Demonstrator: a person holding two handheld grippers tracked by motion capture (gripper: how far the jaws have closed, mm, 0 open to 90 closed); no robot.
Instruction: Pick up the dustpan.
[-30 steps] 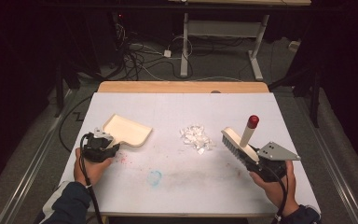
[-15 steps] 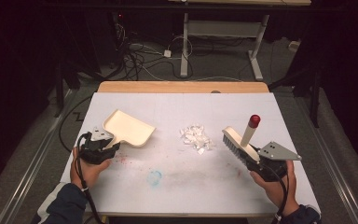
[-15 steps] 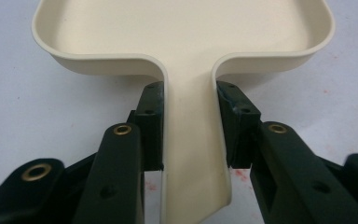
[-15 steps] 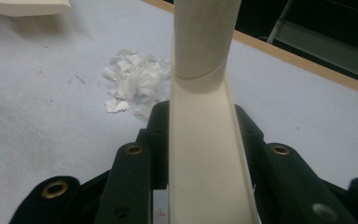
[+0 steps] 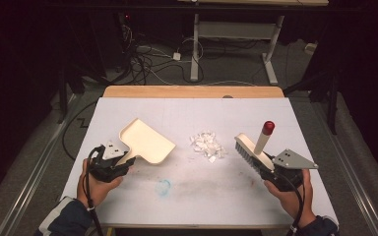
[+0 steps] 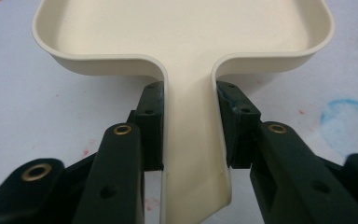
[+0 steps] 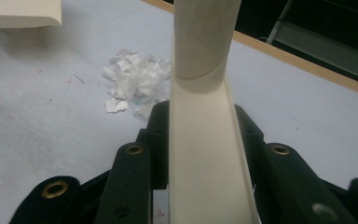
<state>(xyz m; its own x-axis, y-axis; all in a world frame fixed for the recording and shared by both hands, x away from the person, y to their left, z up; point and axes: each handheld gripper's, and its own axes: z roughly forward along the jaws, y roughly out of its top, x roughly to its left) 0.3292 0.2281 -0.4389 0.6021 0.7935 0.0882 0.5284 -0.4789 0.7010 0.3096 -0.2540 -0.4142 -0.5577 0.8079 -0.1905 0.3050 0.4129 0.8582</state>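
Gripping the cream plastic dustpan [image 6: 182,37] by its flat handle, the left gripper [image 5: 109,162] is clamped tight; the right gripper [image 5: 280,172] pinches a cream brush with a red-tipped handle [image 5: 253,147]. Both look stiff and light, so handle grabs seem fine. The pile of white paper scraps [image 5: 207,145] sits between them on the white table [image 5: 197,196], probably flimsy enough to scatter.

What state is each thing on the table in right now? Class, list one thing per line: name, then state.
dustpan: empty, held by its handle.
brush: held, bristles beside the scraps, not in them.
paper scraps: piled loose on the table, unswept.
left gripper: shut on the dustpan handle.
right gripper: shut on the brush.
table: stained blue and red.
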